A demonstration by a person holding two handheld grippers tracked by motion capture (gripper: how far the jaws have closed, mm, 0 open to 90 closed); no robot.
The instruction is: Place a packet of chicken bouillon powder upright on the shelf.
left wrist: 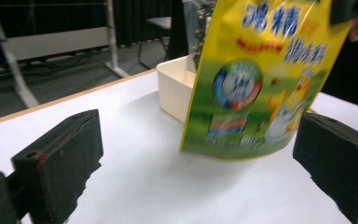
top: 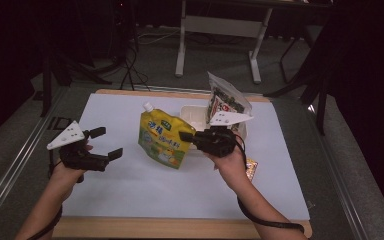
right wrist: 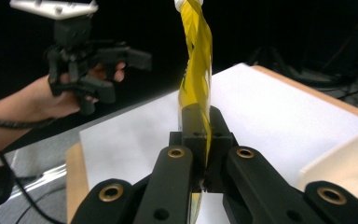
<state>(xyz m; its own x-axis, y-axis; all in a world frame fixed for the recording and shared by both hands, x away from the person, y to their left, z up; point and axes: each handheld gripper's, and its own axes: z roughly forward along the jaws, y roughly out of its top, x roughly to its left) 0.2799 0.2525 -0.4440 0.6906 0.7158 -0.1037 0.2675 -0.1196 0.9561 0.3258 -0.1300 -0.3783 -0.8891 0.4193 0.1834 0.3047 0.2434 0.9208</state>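
Note:
A yellow-green spouted drink pouch (top: 162, 140) hangs upright over the white table sheet. My right gripper (top: 187, 136) is shut on its right edge. In the right gripper view the jaws (right wrist: 200, 126) pinch the thin edge of the pouch (right wrist: 196, 70), which rises to a white spout. My left gripper (top: 106, 143) is open to the left of the pouch, apart from it. Along its own jaws (left wrist: 200, 172) the pouch (left wrist: 256, 79) stands ahead, its lower edge just above the sheet, with nothing between the pads.
A white tray (top: 195, 117) sits behind the pouch, with a clear snack bag (top: 225, 100) standing in it. A small orange packet (top: 251, 167) lies by the right wrist. The tray's corner (left wrist: 175, 91) is close behind the pouch. Table legs and stands fill the dark floor beyond.

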